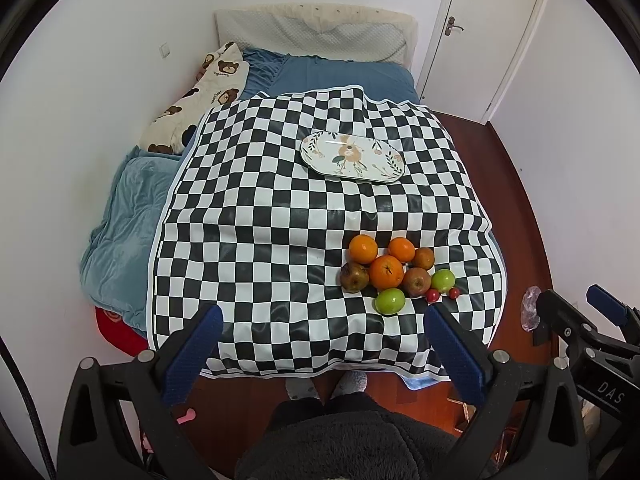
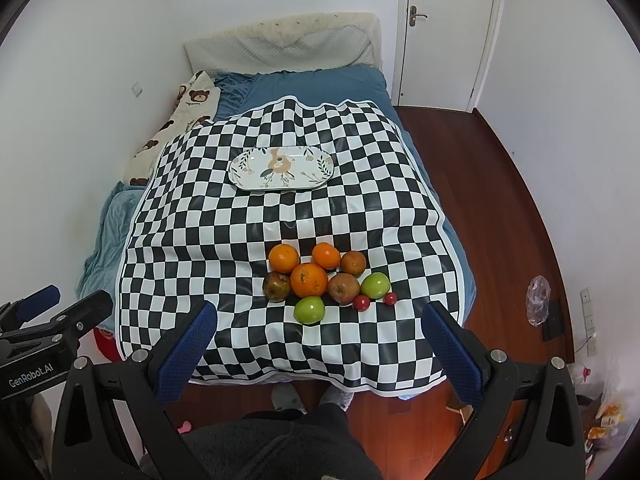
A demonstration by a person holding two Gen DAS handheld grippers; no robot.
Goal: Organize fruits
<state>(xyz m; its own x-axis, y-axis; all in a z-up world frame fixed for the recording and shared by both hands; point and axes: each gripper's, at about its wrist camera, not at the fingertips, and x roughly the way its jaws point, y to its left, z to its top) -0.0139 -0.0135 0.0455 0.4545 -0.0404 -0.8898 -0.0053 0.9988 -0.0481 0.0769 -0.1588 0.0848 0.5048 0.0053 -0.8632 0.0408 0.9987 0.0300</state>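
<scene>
Lying crosswise on the checkered cloth (image 2: 224, 216) over the bed (image 2: 320, 84), the oval floral plate (image 2: 282, 169) runs its long axis left to right, toward the far end. The fruits (image 2: 320, 280) sit clustered near the cloth's near edge, right of centre, well apart from the plate. Both the left hand-held gripper (image 1: 324, 354) and right hand-held gripper (image 2: 316, 350) hang spread wide, holding nothing.

L claw (image 1: 324, 344) wide open, empty; R claw (image 2: 320, 340) same, both held level.
</scene>
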